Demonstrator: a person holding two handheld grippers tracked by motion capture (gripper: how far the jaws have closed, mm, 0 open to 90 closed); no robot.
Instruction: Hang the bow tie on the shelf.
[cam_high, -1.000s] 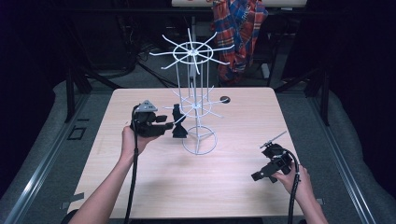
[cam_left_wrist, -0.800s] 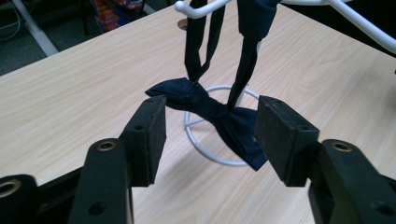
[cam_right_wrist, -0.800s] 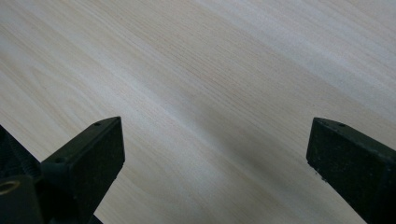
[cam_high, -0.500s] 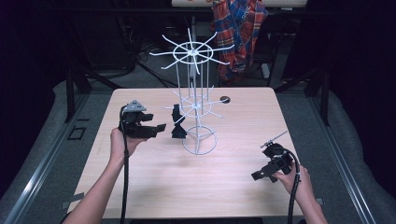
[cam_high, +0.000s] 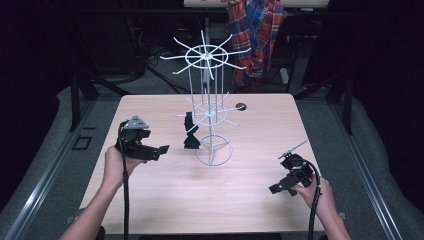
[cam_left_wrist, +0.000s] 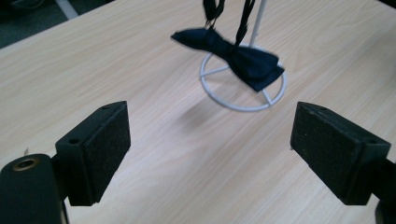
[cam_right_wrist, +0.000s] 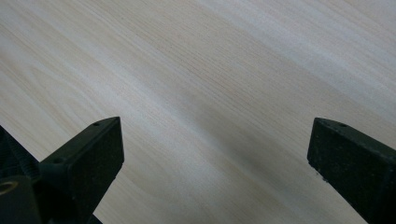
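A white wire display rack (cam_high: 208, 107) stands mid-table on a ring base (cam_left_wrist: 243, 85). A dark navy bow tie (cam_high: 190, 131) hangs by its strap from a lower arm of the rack, and the left gripper view has the bow tie (cam_left_wrist: 233, 57) dangling just above the base ring. My left gripper (cam_high: 159, 150) is held to the left of the bow tie, clear of it; its jaws have just been opening and stand open with nothing between them (cam_left_wrist: 208, 154). Low over the table's right front, my right gripper (cam_high: 278, 187) is open over bare wood (cam_right_wrist: 212, 168).
A small dark round object (cam_high: 241, 106) lies on the table behind the rack. A plaid shirt (cam_high: 255, 30) hangs beyond the far edge. Black stands and cables surround the wooden table (cam_high: 165, 200).
My left gripper let go of the bow tie, drew back to the left away from the rack and opened its jaws. The bow tie now hangs freely. The right gripper kept still.
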